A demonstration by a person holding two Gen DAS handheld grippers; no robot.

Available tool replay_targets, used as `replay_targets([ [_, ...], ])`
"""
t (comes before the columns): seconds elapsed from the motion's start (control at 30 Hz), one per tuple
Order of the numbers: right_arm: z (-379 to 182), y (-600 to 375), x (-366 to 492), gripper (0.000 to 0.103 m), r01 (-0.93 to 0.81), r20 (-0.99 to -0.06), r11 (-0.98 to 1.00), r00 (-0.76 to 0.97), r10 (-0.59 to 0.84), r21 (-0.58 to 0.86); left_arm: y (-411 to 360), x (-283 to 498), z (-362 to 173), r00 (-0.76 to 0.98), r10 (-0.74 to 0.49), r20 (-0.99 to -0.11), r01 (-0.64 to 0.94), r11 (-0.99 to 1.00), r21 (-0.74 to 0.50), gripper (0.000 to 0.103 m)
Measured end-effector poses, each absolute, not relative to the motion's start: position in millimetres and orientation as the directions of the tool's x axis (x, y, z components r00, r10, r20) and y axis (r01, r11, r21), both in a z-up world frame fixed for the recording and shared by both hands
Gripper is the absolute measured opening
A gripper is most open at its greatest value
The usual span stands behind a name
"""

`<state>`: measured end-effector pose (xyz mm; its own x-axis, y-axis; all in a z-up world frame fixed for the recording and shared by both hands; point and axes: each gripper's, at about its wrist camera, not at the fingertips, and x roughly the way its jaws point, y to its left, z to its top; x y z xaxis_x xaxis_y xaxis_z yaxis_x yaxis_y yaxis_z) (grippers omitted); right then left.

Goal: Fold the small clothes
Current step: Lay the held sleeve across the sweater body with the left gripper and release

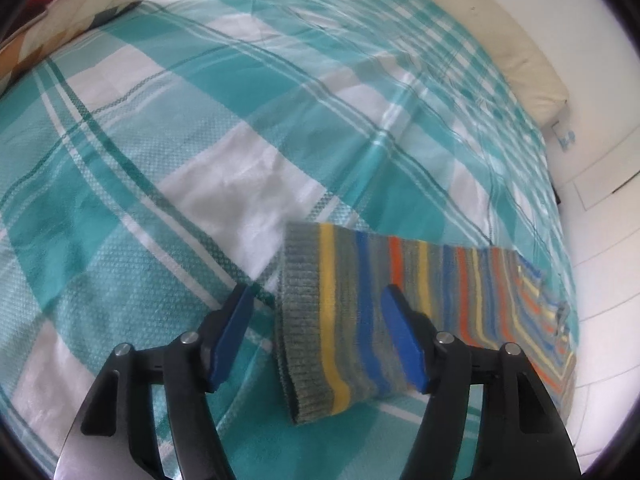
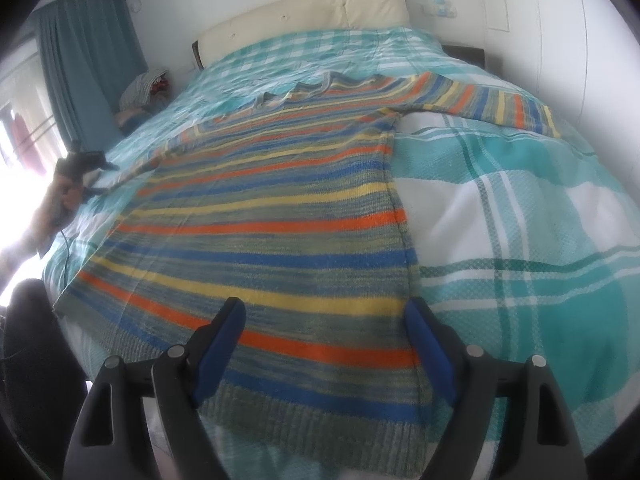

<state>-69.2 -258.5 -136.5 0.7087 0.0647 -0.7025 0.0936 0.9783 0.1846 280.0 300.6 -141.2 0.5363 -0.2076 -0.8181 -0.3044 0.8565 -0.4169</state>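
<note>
Two tools open, first fold not begun

Bed (image 2: 520,208) w/ teal-and-white check cover carries everything. Striped sweater (image 2: 272,216) lies flat across it, both sleeves spread out, hem toward the right-wrist view.

Left sleeve (image 1: 400,280): its grey cuff sits between the fingers of the left tool (image 1: 320,340), jaws wide apart, nothing gripped. Right tool (image 2: 324,356) hovers over the hem's right corner, also spread, holding nothing.

Step in hand, as I read it: lining up for the first fold, sleeve inward. Next move needs the left tool to drop onto the cuff, pinch both layers, then carry it across the body w/o dragging the rest. Right tool probably pins or lifts the hem.
</note>
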Motion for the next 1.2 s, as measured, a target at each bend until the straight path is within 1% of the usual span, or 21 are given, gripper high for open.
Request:
replay_targets([
  [0.03,-136.5,-257.7,-69.1,0.081,0.092,-0.701,0.979,0.71,0.063,0.182,299.2,283.5,-144.5,0.532,-0.212,-0.82,-0.308,0.853,-0.421,0.029],
  [0.07,-136.6,-256.8,-70.3,0.081,0.092,-0.7,0.98,0.712,0.059,0.177,298.1,284.6,-147.4,0.513,-0.212,-0.832,-0.312,0.856,-0.411,0.004],
  [0.2,-136.7,-255.9,-73.9,0.081,0.093,-0.698,0.982,0.714,0.05,0.165,300.5,277.8,-147.4,0.522,-0.118,-0.845,-0.378,0.855,-0.354,0.002],
  [0.27,-135.1,-256.9,-75.1,0.081,0.094,-0.696,0.982,0.716,0.048,0.165,303.5,275.2,-148.8,0.523,-0.105,-0.846,-0.395,0.85,-0.35,0.002],
  [0.33,-133.9,-258.3,-75.2,0.081,0.097,-0.694,0.982,0.718,0.044,0.163,300.9,273.6,-147.5,0.52,-0.093,-0.849,-0.377,0.867,-0.325,0.002],
  [0.37,-133.0,-258.8,-76.0,0.081,0.1,-0.692,0.981,0.72,0.041,0.163,297.6,273.1,-145.3,0.517,-0.081,-0.852,-0.361,0.882,-0.303,0.005],
  [0.4,-132.3,-258.9,-77.0,0.081,0.103,-0.691,0.981,0.722,0.039,0.163,293.7,270.1,-140.6,0.515,-0.052,-0.855,-0.353,0.897,-0.267,0.013],
  [0.43,-131.2,-259.4,-77.9,0.081,0.105,-0.688,0.981,0.725,0.037,0.163,291.6,266.6,-135.9,0.517,-0.033,-0.855,-0.349,0.904,-0.246,0.017],
  [0.47,-129.5,-260.0,-79.3,0.081,0.108,-0.685,0.981,0.728,0.033,0.162,288.8,260.3,-128.5,0.526,-0.01,-0.85,-0.345,0.912,-0.224,0.028],
  [0.5,-128.2,-260.8,-80.4,0.081,0.11,-0.683,0.98,0.729,0.031,0.163,285.2,250.4,-118.5,0.546,0.004,-0.838,-0.327,0.922,-0.209,0.05],
  [0.53,-126.6,-262.2,-81.5,0.081,0.113,-0.682,0.98,0.73,0.03,0.165,281.5,240.6,-109.9,0.571,0.005,-0.821,-0.303,0.931,-0.204,0.062],
  [0.57,-125.0,-263.7,-82.6,0.081,0.116,-0.682,0.979,0.731,0.029,0.166,277.3,230.9,-101.8,0.595,0.008,-0.803,-0.28,0.939,-0.198,0.077],
  [0.6,-122.7,-266.2,-83.2,0.081,0.121,-0.682,0.978,0.731,0.026,0.167,271.5,219.2,-92.8,0.621,0.006,-0.784,-0.25,0.949,-0.191,0.083],
  [0.7,-112.0,-277.9,-81.6,0.081,0.138,-0.673,0.977,0.74,0.006,0.161,249.5,190.0,-79.2,0.637,-0.069,-0.768,-0.139,0.969,-0.203,0.085],
  [0.83,-95.7,-292.6,-70.6,0.081,0.151,-0.649,0.984,0.759,-0.052,0.098,210.1,154.7,-76.3,0.62,-0.176,-0.765,-0.012,0.972,-0.233,0.086],
  [1.0,-78.6,-315.5,-43.0,0.082,0.161,-0.621,0.986,0.777,-0.102,0.04,162.1,137.5,-74.9,0.614,-0.251,-0.749,0.06,0.96,-0.273,0.091],
  [1.07,-78.2,-326.1,-32.0,0.084,0.18,-0.614,0.983,0.78,-0.123,0.033,145.9,136.9,-77.8,0.618,-0.264,-0.74,0.079,0.958,-0.275,0.093],
  [1.2,-88.8,-356.6,-12.1,0.084,0.239,-0.621,0.966,0.773,-0.129,0.097,126.8,142.6,-93.7,0.628,-0.206,-0.75,0.084,0.977,-0.197,0.093],
])
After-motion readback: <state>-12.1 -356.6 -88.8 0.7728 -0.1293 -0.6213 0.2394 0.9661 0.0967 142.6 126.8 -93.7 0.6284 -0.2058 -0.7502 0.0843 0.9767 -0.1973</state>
